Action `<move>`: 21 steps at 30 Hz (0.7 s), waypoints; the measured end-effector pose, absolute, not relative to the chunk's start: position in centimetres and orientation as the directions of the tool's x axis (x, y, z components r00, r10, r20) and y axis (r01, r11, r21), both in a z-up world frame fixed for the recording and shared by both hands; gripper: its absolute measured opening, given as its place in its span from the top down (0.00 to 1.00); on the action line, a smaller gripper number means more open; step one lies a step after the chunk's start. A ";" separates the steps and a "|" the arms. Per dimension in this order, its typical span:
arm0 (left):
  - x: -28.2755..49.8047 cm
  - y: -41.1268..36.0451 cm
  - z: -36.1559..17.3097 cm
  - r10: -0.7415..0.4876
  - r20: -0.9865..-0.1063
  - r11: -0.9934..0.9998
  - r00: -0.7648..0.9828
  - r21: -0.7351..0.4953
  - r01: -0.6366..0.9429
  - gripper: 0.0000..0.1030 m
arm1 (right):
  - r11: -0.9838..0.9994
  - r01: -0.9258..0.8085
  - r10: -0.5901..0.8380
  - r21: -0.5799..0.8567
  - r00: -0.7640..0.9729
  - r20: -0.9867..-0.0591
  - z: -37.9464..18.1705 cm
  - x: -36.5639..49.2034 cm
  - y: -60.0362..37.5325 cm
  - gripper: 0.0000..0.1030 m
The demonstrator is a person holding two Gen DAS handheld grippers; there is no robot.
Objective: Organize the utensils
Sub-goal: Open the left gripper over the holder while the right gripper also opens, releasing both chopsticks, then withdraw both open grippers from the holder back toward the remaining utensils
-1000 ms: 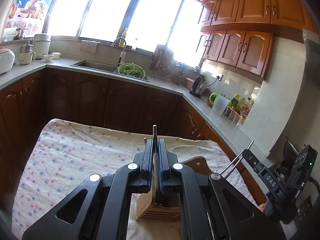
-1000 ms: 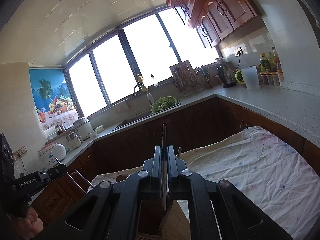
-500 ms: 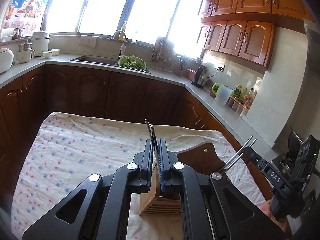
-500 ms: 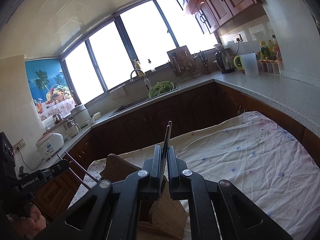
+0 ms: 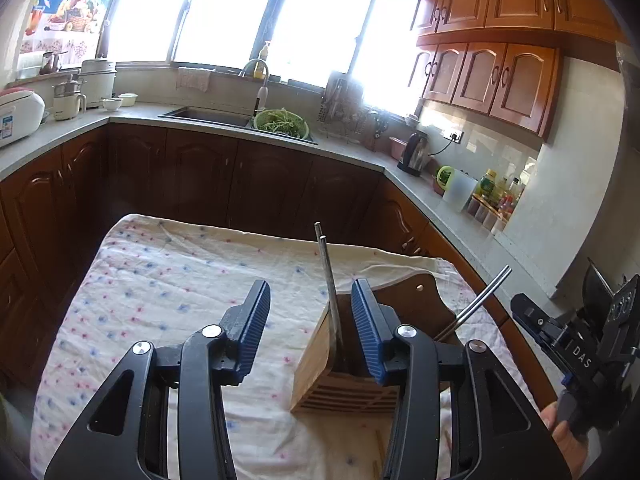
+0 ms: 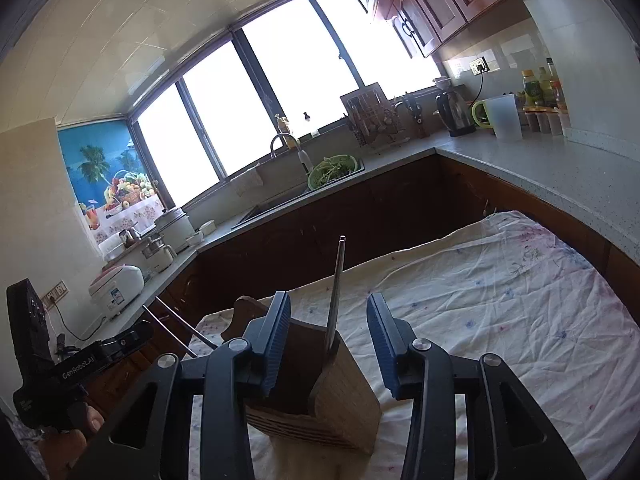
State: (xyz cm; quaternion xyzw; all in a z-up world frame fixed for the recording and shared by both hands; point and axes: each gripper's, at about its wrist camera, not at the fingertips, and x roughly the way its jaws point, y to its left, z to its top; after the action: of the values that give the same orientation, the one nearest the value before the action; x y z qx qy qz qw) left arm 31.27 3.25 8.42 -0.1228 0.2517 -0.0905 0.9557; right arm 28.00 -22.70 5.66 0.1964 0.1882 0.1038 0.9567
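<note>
The tablecloth (image 5: pixel 168 280) is cream, dotted pink and blue. The holder (image 5: pixel 320 364) is pale wood; the gripper pads (image 5: pixel 254 332) are blue.

- Wooden holder (image 5: pixel 320 364) (image 6: pixel 340 392), slatted sides, upright on the flowered cloth, near its front edge.
- Metal chopstick (image 5: pixel 330 292) (image 6: pixel 335 296), thin and straight, standing in the holder, lower end hidden inside, upper end tilted a little.
- Two more chopsticks (image 5: pixel 478 306) (image 6: pixel 176 330), slanted, beside the holder.
</note>
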 end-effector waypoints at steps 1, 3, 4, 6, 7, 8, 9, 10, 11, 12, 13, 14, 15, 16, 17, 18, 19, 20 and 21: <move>30.4 3.6 8.5 -0.229 -0.453 0.953 0.861 -0.285 0.103 0.45 | 0.900 -0.126 0.279 0.418 0.903 -0.328 5.7 27.4 -22.9 0.43; 28.4 4.3 8.4 -0.211 -0.448 0.955 0.869 -0.284 0.085 0.27 | 0.904 -0.115 0.285 0.412 0.881 -0.378 5.5 26.1 -23.1 0.09; 27.3 4.6 8.2 -0.199 -0.449 0.956 0.871 -0.283 0.072 0.22 | 0.908 -0.106 0.283 0.405 0.869 -0.407 5.1 25.4 -23.1 0.05; 25.2 5.4 7.6 -0.200 -0.439 0.952 0.876 -0.299 0.067 0.16 | 0.913 -0.107 0.291 0.395 0.847 -0.444 4.5 23.7 -23.1 0.02; 24.3 5.6 7.1 -0.207 -0.441 0.949 0.874 -0.307 0.070 0.15 | 0.914 -0.111 0.299 0.390 0.836 -0.460 4.1 23.1 -23.1 0.02; 23.7 5.8 6.6 -0.207 -0.449 0.949 0.869 -0.310 0.066 0.14 | 0.916 -0.116 0.304 0.384 0.824 -0.478 3.8 22.5 -23.0 0.00; 23.3 6.0 6.0 -0.201 -0.458 0.949 0.866 -0.309 0.057 0.13 | 0.920 -0.119 0.307 0.374 0.811 -0.498 3.4 22.2 -22.9 0.00; 23.0 6.2 5.4 -0.195 -0.468 0.950 0.862 -0.308 0.048 0.13 | 0.924 -0.119 0.307 0.363 0.796 -0.521 3.1 22.1 -22.7 0.00; 22.8 6.3 4.8 -0.191 -0.479 0.950 0.857 -0.310 0.039 0.13 | 0.930 -0.117 0.303 0.349 0.780 -0.548 2.6 22.2 -22.5 0.00; 22.9 6.5 4.1 -0.189 -0.491 0.949 0.850 -0.315 0.029 0.13 | 0.936 -0.111 0.296 0.334 0.761 -0.577 2.1 22.3 -22.3 0.00; 23.1 6.8 3.4 -0.186 -0.504 0.947 0.844 -0.320 0.018 0.13 | 0.940 -0.111 0.294 0.323 0.743 -0.602 1.5 22.4 -22.1 0.00; 23.3 6.9 2.7 -0.184 -0.515 0.946 0.837 -0.325 0.008 0.13 | 0.946 -0.110 0.287 0.307 0.725 -0.626 0.9 22.6 -22.0 0.00; 23.6 7.1 2.1 -0.188 -0.528 0.944 0.828 -0.330 0.004 0.13 | 0.951 -0.111 0.280 0.289 0.705 -0.651 0.4 22.8 -21.8 0.00; 24.0 7.1 1.5 -0.192 -0.542 0.944 0.818 -0.330 0.004 0.13 | 0.955 -0.120 0.277 0.271 0.685 -0.674 -0.1 23.0 -21.6 0.00; 24.3 7.0 1.0 -0.186 -0.557 0.947 0.809 -0.322 -0.004 0.13 | 0.956 -0.137 0.283 0.259 0.659 -0.696 -0.4 23.5 -21.4 0.00; 24.5 7.0 0.6 -0.177 -0.575 0.951 0.799 -0.310 -0.012 0.13 | 0.952 -0.150 0.299 0.266 0.629 -0.718 -0.9 23.8 -21.4 0.00; 24.8 6.9 0.3 -0.171 -0.594 0.954 0.786 -0.300 -0.019 0.13 | 0.946 -0.157 0.319 0.284 0.611 -0.724 -1.3 24.1 -21.5 0.00; 25.1 6.8 0.0 -0.163 -0.614 0.957 0.772 -0.289 -0.028 0.13 | 0.944 -0.152 0.323 0.292 0.606 -0.727 -1.5 24.3 -21.6 0.00; 25.3 6.7 -0.2 -0.155 -0.632 0.959 0.759 -0.281 -0.039 0.13 | 0.945 -0.149 0.320 0.292 0.601 -0.732 -1.6 24.4 -21.6 0.00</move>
State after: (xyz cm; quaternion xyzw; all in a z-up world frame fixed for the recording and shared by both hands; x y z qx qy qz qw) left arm 25.33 6.75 -0.16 -0.1400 0.3457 -0.0312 0.9273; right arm 24.42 -21.65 -1.57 0.1008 0.4266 0.1319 0.8891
